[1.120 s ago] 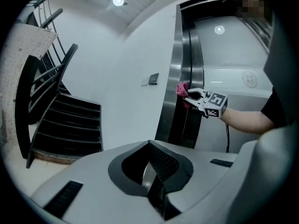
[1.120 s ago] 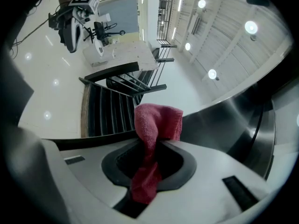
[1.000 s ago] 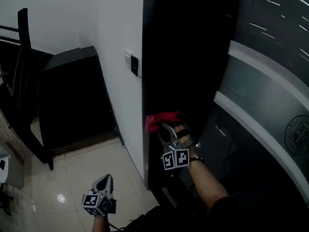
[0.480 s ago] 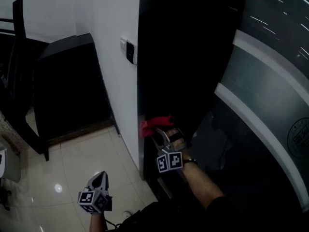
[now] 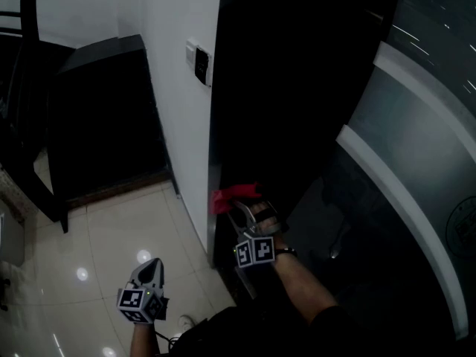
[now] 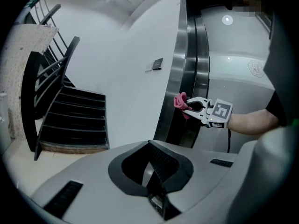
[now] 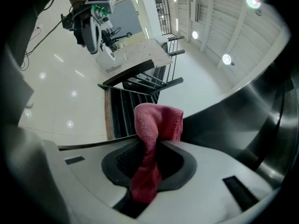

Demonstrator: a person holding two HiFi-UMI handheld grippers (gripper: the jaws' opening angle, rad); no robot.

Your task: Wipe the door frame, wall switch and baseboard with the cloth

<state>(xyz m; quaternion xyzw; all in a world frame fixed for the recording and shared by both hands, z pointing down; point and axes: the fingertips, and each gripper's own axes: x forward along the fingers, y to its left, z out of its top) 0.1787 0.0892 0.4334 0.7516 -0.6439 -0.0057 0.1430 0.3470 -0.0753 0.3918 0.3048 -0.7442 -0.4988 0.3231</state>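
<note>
My right hand-held gripper [image 5: 239, 207] is clamped on a red cloth [image 5: 234, 195] held against the door frame [image 5: 214, 147]. My left hand-held gripper [image 5: 152, 266] hangs closed, empty.

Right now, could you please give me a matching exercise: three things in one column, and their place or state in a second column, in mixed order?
1. cloth
2. wall switch
3. left gripper

A. on the white wall
B. shut, empty, above the floor tiles
C. red, held by the right gripper at the door frame

Pairs: 1-C; 2-A; 3-B
</note>
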